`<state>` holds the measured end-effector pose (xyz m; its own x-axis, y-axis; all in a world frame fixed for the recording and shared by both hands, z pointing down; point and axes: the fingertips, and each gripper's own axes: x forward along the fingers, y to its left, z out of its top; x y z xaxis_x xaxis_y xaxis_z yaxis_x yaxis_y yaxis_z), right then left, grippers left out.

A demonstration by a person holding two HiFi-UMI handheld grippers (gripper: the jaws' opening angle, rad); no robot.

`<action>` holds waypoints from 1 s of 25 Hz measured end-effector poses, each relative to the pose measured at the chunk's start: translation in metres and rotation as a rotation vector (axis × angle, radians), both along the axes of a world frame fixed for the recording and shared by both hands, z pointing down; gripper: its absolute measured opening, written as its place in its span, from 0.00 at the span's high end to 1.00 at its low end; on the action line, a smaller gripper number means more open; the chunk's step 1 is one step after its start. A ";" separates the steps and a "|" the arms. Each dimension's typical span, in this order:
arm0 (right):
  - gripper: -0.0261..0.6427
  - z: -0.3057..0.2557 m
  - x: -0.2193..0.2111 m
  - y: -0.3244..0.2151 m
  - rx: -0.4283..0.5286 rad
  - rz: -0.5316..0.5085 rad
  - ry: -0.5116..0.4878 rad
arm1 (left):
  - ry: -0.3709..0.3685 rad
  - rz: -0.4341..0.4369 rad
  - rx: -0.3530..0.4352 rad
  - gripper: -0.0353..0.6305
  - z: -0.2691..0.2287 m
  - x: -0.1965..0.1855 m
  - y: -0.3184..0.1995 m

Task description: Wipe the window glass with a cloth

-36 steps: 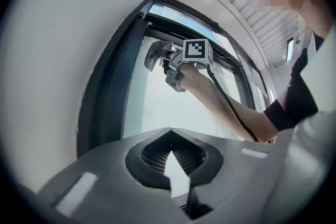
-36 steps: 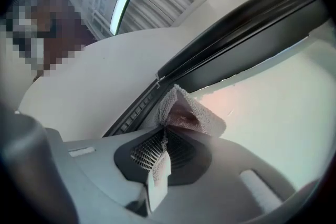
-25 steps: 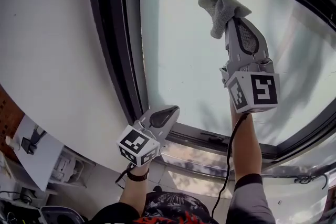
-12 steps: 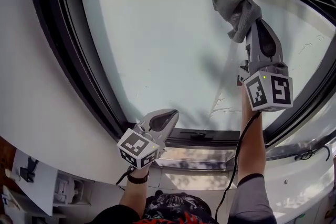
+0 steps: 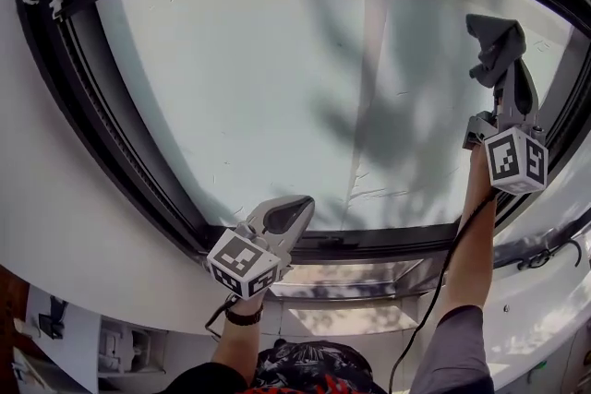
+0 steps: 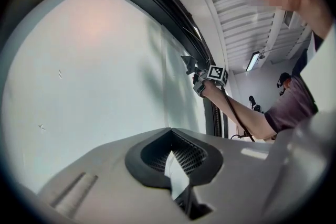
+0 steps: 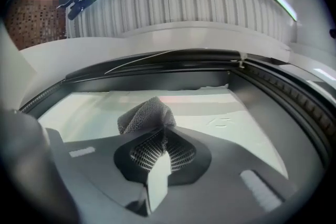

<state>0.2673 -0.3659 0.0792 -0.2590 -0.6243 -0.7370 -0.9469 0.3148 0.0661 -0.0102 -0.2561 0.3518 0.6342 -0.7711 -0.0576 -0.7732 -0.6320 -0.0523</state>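
Window glass (image 5: 277, 88) backs cloth (image 5: 494, 41) (long axis up-frame) clamped by right gripper (image 5: 500, 75).

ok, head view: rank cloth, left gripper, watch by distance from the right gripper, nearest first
1. cloth: top right, held in the right gripper.
2. left gripper: bottom centre.
3. watch: lowest, just below that gripper.

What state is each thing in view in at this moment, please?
right tongs: shut on the cloth.
left tongs: shut, empty, low by the frame.
cloth: bunched, held up near the right edge of the glass.
glass: hazy, with faint streaks low in the middle.
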 end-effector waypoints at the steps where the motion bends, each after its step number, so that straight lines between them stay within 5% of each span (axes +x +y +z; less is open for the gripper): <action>1: 0.94 0.002 0.013 -0.003 -0.003 0.007 -0.014 | -0.001 0.005 -0.003 0.96 0.001 0.004 -0.002; 6: 0.94 0.005 0.053 -0.014 -0.025 0.019 -0.028 | -0.014 0.031 0.005 0.96 -0.001 0.025 -0.007; 11: 0.94 0.018 0.104 -0.025 -0.064 0.014 -0.176 | -0.011 0.018 -0.014 0.96 0.004 0.024 -0.010; 21: 0.94 0.004 0.104 -0.019 -0.064 0.133 -0.189 | 0.005 -0.043 -0.021 0.96 0.008 -0.008 -0.001; 25: 0.94 0.010 0.076 -0.016 -0.068 0.025 -0.212 | 0.020 -0.079 -0.010 0.96 0.006 -0.034 0.009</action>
